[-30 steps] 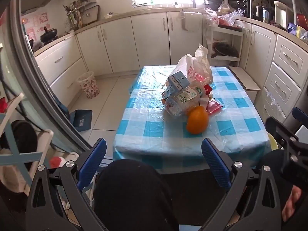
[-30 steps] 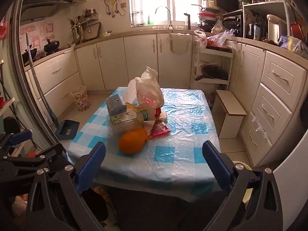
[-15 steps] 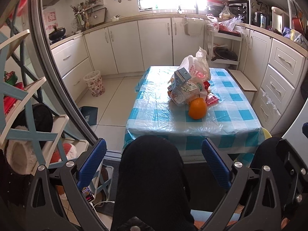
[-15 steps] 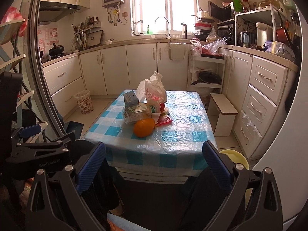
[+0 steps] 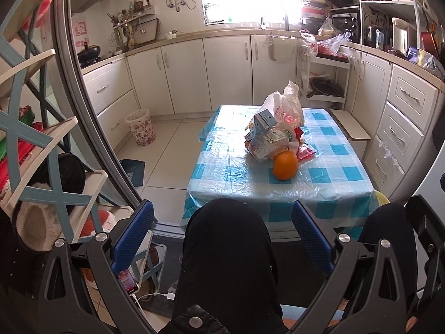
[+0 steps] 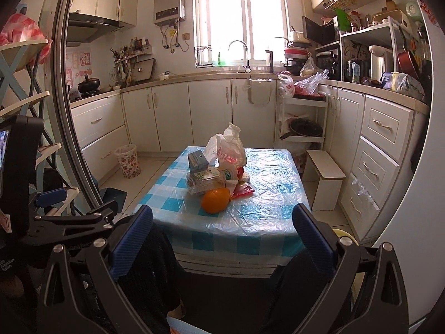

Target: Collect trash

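Observation:
A pile of trash lies mid-table on the blue checked tablecloth (image 5: pixel 328 192): an orange (image 5: pixel 285 165), a crushed clear bottle (image 5: pixel 265 143), a small grey-blue carton (image 5: pixel 264 121), a red wrapper (image 5: pixel 305 151) and a white plastic bag (image 5: pixel 286 107). The same orange (image 6: pixel 215 200), bottle (image 6: pixel 204 182), carton (image 6: pixel 197 160) and bag (image 6: pixel 230 147) show in the right wrist view. My left gripper (image 5: pixel 222 232) is open, well short of the table, above a person's dark-clad knee (image 5: pixel 226 250). My right gripper (image 6: pixel 222 236) is open too, equally far back, holding nothing.
A floral wastebasket (image 5: pixel 140 126) stands on the floor by the left cabinets. A small white stool (image 6: pixel 325 179) sits right of the table, drawers (image 6: pixel 383 150) beyond it. A blue-and-white rack (image 5: pixel 41 144) crowds the left side. A door frame (image 5: pixel 91 128) curves between rack and kitchen.
Both grippers have pulled back and up from the table; the trash pile looks smaller and farther. More of the rack, door frame and knees has come into view. Both stayed open.

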`<state>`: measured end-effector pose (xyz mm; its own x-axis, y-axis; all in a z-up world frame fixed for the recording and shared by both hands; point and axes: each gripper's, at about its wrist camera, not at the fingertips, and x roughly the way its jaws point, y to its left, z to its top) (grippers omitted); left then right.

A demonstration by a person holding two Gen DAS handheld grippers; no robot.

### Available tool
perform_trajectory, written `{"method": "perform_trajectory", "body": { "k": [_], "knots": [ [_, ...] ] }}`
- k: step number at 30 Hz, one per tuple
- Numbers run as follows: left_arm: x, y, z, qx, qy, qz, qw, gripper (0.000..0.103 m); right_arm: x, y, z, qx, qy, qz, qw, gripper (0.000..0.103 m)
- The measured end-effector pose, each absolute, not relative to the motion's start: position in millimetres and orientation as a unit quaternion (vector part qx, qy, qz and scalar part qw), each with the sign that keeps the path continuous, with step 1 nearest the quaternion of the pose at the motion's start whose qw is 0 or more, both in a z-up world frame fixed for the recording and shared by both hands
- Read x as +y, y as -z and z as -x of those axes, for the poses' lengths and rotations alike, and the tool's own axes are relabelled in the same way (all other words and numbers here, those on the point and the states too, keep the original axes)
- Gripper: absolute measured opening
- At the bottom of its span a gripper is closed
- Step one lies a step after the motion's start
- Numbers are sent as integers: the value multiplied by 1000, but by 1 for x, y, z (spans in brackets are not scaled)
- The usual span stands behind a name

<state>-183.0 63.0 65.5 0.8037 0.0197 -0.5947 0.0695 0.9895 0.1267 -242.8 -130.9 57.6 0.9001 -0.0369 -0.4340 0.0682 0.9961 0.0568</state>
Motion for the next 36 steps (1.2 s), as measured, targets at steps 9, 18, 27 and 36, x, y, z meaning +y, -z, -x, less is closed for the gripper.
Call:
{"method": "perform_trajectory", "body": {
  "k": [9, 18, 27, 36],
  "knots": [
    [60, -71, 186, 313, 17, -67, 947, 95, -133, -63, 250, 211, 27, -41, 976, 96],
    [60, -71, 188, 312, 19, -65, 948, 95, -136, -65, 252, 211, 26, -46, 976, 96],
    [60, -73, 189, 311, 18, -67, 948, 95, -135, -67, 254, 207, 24, -48, 977, 96],
    [62, -73, 190, 310, 18, -63, 948, 95, -134, -67, 254, 207, 22, -48, 977, 96]
  ]
}}
